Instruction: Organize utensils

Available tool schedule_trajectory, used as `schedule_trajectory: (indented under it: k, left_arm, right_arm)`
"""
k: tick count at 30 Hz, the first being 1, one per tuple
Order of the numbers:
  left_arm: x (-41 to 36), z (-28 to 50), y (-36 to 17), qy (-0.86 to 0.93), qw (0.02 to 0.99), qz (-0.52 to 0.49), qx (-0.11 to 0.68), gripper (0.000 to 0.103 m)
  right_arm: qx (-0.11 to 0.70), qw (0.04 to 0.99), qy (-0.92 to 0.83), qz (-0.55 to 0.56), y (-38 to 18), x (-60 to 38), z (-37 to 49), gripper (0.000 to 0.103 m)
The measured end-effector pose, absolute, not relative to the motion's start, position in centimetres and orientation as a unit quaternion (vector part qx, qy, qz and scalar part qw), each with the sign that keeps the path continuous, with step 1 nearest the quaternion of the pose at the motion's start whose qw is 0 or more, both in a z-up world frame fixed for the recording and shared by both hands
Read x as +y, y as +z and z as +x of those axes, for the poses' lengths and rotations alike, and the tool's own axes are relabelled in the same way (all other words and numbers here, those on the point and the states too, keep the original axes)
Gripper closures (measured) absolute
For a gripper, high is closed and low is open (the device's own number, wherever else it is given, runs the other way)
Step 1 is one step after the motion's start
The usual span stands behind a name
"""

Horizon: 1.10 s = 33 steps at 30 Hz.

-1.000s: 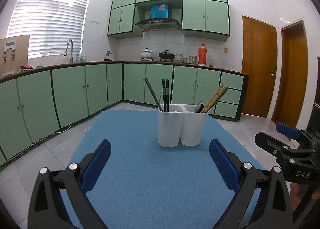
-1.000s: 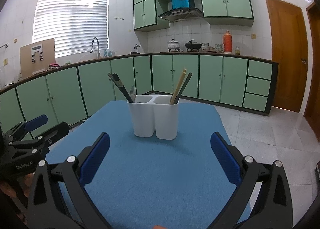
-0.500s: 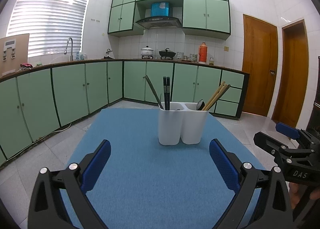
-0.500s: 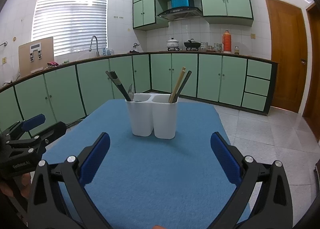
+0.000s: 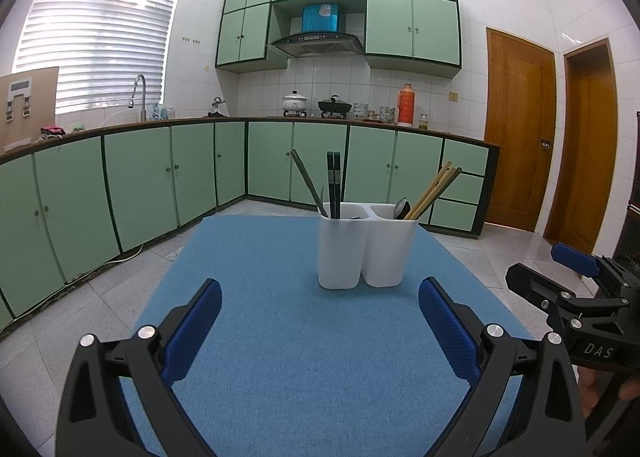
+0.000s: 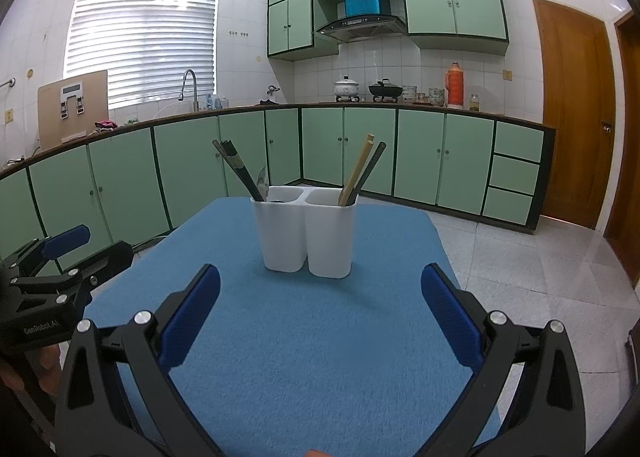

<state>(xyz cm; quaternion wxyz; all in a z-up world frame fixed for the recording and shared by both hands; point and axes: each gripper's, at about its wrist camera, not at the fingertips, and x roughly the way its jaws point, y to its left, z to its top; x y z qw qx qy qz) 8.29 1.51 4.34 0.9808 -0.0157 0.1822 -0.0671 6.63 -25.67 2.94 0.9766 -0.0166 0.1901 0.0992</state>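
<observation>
Nothing moved; both grippers gape empty, only left view shows holder's (image 5: pixel 366 249) dark spoon (image 5: pixel 399 207).

A table (image 5: pixel 248 337) with a blue cloth top (image 6: pixel 360 357) stands on a floor of pale tiles (image 6: pixel 540 269). On the blue top sits one white holder (image 5: pixel 366 249) with two cups joined side by side. It stands upright near the far end of the table, with bare blue all around it.
</observation>
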Motion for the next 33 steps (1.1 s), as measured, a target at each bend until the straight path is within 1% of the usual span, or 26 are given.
schedule_trajectory:
  k: [33]
  left_arm:
    - [1.23, 8.68, 3.96, -0.068, 0.98, -0.012, 0.188, 0.006]
  right_arm:
    - [0.193, 0.976, 0.099, -0.018, 2.53, -25.55, 6.83, 0.005]
